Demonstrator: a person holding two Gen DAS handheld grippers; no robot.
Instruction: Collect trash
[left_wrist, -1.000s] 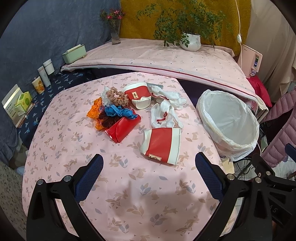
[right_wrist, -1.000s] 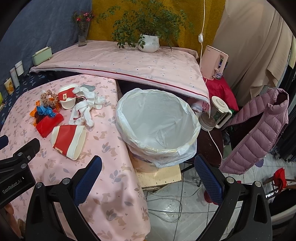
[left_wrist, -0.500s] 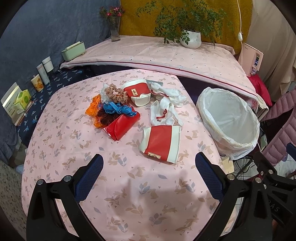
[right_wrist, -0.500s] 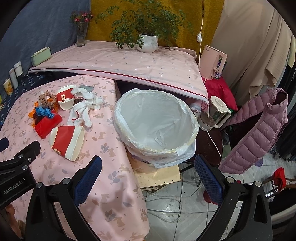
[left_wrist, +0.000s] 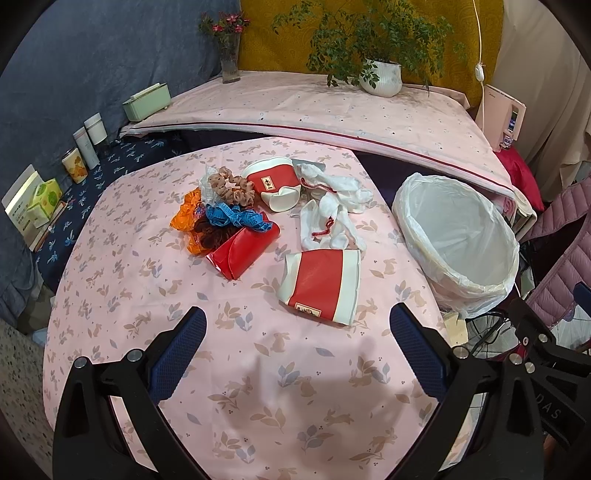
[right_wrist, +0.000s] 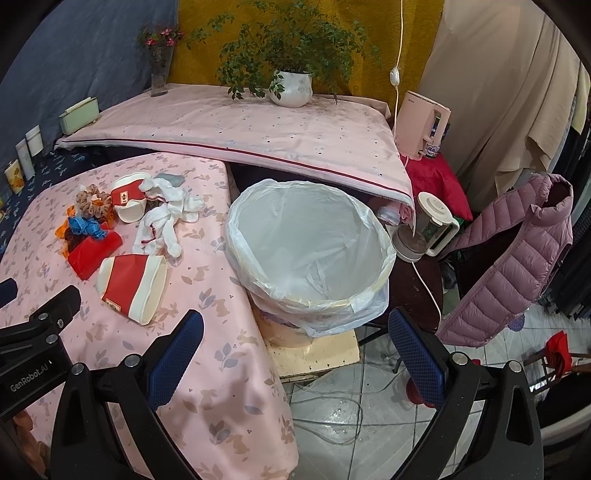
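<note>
Trash lies in a loose cluster on the pink worktop (left_wrist: 147, 295), none of it yet in the bin (left_wrist: 458, 236), which stands just off the worktop's edge at about three o'clock from the pile, its white liner seemingly holding nothing. The left hand-held gripper (left_wrist: 295, 343) hovers above the cloth with its jaws spread wide and holding nothing; the right hand-held gripper (right_wrist: 295, 347) is equally wide and unladen, pointed toward the bin's near rim.

Nearest the left one, at twelve o'clock, is the red-and-white pouch (left_wrist: 321, 284). Past it, at eleven o'clock, the red packet (left_wrist: 243, 247) sits touching a tangle of scrunchies (left_wrist: 229, 206), with an orange wrapper (left_wrist: 188, 218) on the tangle's far side; the white gloves (left_wrist: 332, 214) sprawl at about one o'clock.

Risks, as I judge them: the pouch looks flat and slick, so a shallow pinch could slide off or snag the tablecloth instead. Reaching into the tangle could drag several pieces at once and shed some on the way. The gloves are limp (fingers trailing), and may catch on the bin's rim or drop between worktop and bin. The liner is only draped over the rim and could be knocked inward.
</note>
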